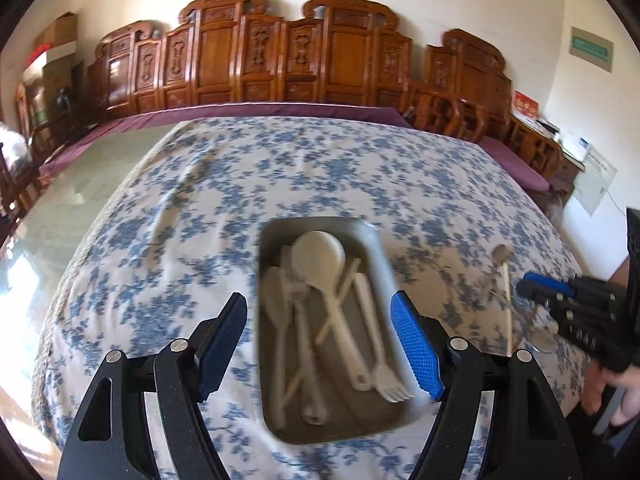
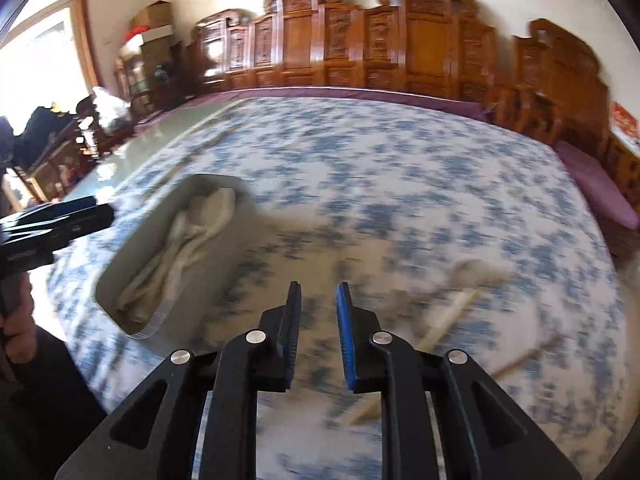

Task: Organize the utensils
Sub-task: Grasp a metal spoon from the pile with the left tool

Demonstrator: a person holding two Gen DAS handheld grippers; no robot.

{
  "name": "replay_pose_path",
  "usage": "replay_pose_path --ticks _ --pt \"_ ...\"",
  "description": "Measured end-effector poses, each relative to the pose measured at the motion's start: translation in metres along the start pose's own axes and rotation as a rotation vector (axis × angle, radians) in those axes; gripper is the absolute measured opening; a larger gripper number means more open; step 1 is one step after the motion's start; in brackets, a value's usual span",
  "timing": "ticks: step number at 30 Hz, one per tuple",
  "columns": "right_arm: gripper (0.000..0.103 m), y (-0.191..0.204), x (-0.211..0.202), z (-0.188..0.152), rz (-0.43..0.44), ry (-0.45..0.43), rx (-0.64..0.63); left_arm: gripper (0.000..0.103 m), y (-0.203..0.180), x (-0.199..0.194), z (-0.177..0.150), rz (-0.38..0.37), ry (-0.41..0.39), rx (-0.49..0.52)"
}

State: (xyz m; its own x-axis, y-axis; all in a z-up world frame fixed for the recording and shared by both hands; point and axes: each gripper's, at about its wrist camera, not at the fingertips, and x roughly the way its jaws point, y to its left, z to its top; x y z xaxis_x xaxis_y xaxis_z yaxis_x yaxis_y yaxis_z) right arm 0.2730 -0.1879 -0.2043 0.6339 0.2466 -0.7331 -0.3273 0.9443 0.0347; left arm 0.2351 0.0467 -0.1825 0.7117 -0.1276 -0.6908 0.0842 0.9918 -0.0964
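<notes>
A grey tray (image 1: 380, 256) lies on the blue-flowered tablecloth (image 1: 200, 200) and holds several cream utensils: a big spoon (image 1: 320, 260), forks (image 1: 390, 384) and chopsticks. My left gripper (image 1: 320, 312) is wide open and empty, hovering over the tray. A cream spoon (image 1: 505, 280) lies loose on the cloth right of the tray; in the right wrist view it (image 2: 468, 280) is blurred, with a chopstick (image 2: 520, 360) near it. My right gripper (image 2: 318, 304) is partly open and empty, above the cloth between the tray (image 2: 160, 320) and the loose spoon. It also shows in the left wrist view (image 1: 536, 284).
Carved wooden chairs (image 1: 280, 52) line the far side of the table. A glass-topped part of the table (image 1: 80, 208) lies left of the cloth. A purple cushion (image 2: 600, 188) sits at the far right. The right wrist view is motion-blurred.
</notes>
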Motion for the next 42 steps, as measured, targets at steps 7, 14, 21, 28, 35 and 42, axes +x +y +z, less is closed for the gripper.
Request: replay_pose_path --ticks 7,14,21,28,35,42 --pt "0.020 -0.061 0.001 -0.015 -0.107 0.024 0.057 0.071 -0.047 0.004 -0.006 -0.058 0.014 0.083" --pt "0.032 -0.092 0.008 -0.040 -0.138 0.040 0.127 0.070 -0.084 0.016 -0.009 -0.126 0.061 0.145" --pt "0.032 -0.110 0.013 -0.048 -0.131 0.050 0.177 0.055 -0.130 0.056 -0.002 -0.177 0.135 0.235" --pt "0.032 -0.123 0.010 -0.050 -0.127 0.039 0.190 0.037 -0.178 0.106 0.016 -0.229 0.211 0.331" --pt "0.032 -0.144 0.002 -0.050 -0.108 0.005 0.273 0.024 -0.213 0.153 0.025 -0.265 0.304 0.382" --pt "0.032 -0.144 0.002 -0.047 -0.091 -0.008 0.281 0.018 -0.235 0.180 0.021 -0.240 0.371 0.455"
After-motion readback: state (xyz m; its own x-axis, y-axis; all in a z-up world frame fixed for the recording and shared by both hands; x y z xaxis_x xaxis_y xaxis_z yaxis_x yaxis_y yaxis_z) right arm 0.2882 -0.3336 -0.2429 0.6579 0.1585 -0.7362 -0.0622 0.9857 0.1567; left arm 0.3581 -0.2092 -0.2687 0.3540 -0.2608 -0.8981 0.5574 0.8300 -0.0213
